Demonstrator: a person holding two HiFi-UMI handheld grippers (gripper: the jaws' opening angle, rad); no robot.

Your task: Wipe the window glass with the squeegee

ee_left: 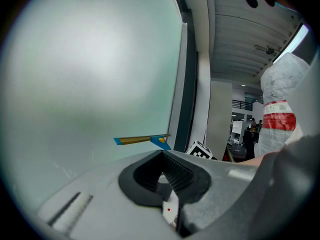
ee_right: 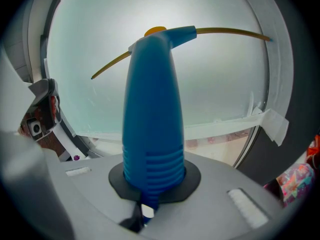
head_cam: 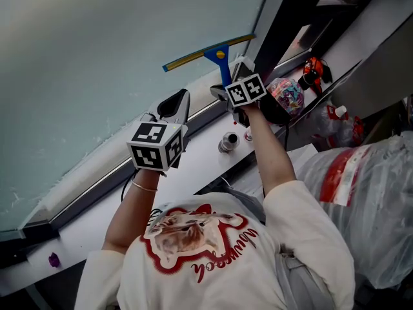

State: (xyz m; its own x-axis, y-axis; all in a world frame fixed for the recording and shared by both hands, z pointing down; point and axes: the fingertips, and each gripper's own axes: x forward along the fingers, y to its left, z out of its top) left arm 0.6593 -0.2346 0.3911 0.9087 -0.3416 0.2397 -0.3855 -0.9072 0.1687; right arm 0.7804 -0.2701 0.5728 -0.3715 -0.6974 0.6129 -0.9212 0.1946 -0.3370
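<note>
Head view: gripping the squeegee (head_cam: 216,53) in right tongs (head_cam: 240,64), blade up at the window glass (head_cam: 97,57). Left gripper view: holding left tongs (ee_left: 165,179) closed, empty. Right gripper view: pinching only the handle (ee_right: 152,124) base; may twist, tilt, streak.

The squeegee (ee_right: 152,124) in the right gripper (ee_right: 150,184) has a bright blue ribbed handle, an orange-yellow knob and a mustard-yellow blade strip with a blue tip, set against pale grey-green glass (head_cam: 97,57) ahead of it. Both grippers are light grey with black pads; the left gripper (ee_left: 161,180) shows a white tab with a red dot, and each carries a cube (head_cam: 157,146) of black-and-white square markers. Behind them the shirt (head_cam: 213,257) is cream with a red print.
</note>
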